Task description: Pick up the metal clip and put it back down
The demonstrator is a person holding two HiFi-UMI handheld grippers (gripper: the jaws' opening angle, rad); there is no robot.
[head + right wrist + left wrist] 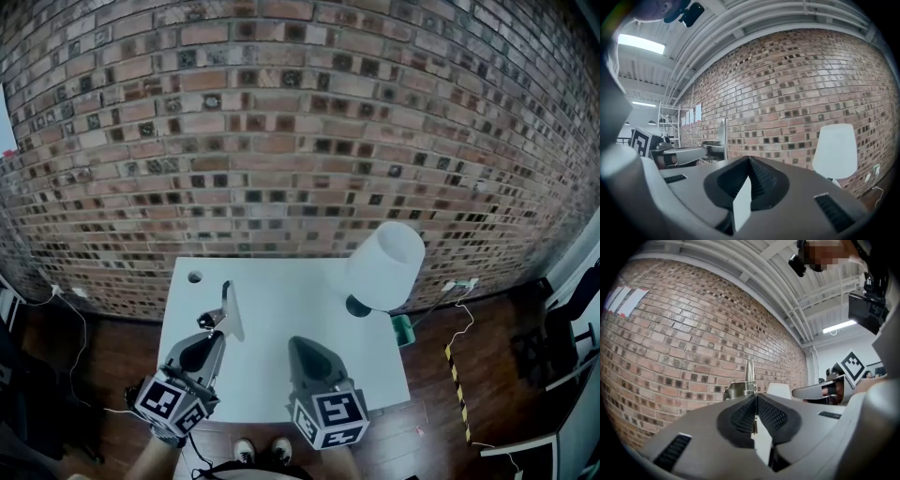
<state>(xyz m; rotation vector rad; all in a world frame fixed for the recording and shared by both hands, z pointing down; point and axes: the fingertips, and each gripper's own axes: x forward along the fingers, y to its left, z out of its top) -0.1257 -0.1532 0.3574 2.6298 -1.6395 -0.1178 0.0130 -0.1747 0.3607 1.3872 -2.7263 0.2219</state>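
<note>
Holding the clip [225, 309] over the table [281, 291]: left gripper [215, 333]. Right gripper [296, 343] sits beside it.

Left gripper view: jaws pinch the clip [749, 376], which stands upright.

Right gripper view: jaws together, empty.

Judged mid-lift. The next move is to lower the clip and release it.

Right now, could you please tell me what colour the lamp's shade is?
The lamp shade is plain white, clearest in the right gripper view.

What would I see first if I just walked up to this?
A big brick wall fills the back. In front stands a white table with a white lamp on its right side. At the table's left, the left gripper pinches a shiny metal clip that sticks up.
</note>
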